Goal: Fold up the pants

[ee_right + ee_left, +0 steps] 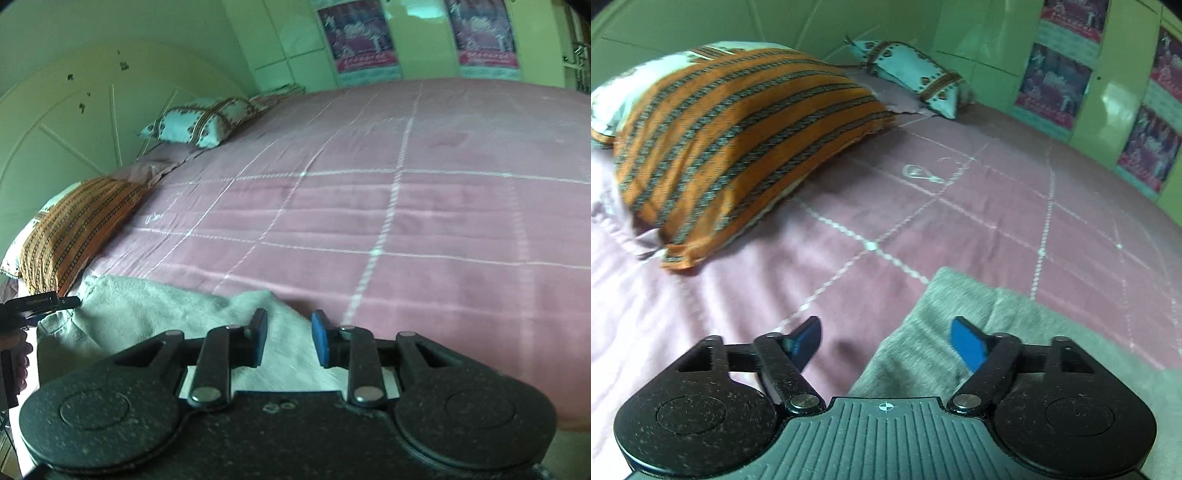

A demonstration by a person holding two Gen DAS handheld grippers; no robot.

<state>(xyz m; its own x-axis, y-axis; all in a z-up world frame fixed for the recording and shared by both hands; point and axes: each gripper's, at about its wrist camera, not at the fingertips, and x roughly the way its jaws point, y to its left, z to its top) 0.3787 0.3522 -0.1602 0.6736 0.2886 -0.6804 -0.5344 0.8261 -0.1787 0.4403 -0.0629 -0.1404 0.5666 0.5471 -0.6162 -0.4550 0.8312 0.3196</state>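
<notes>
Both grippers hover with fingers spread, gripping nothing — the left gripper (886,343) and right gripper (289,338) over the grey pants (147,310), which lie bunched at the near edge of the pink bedspread (406,206), the striped orange pillow (738,140) beyond.

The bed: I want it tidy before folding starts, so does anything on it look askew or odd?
Only the grey pants look untidy, lying rumpled at the near edge of the pink bedspread. Both pillows, the orange striped pillow and the pale blue one, sit at the headboard.
</notes>
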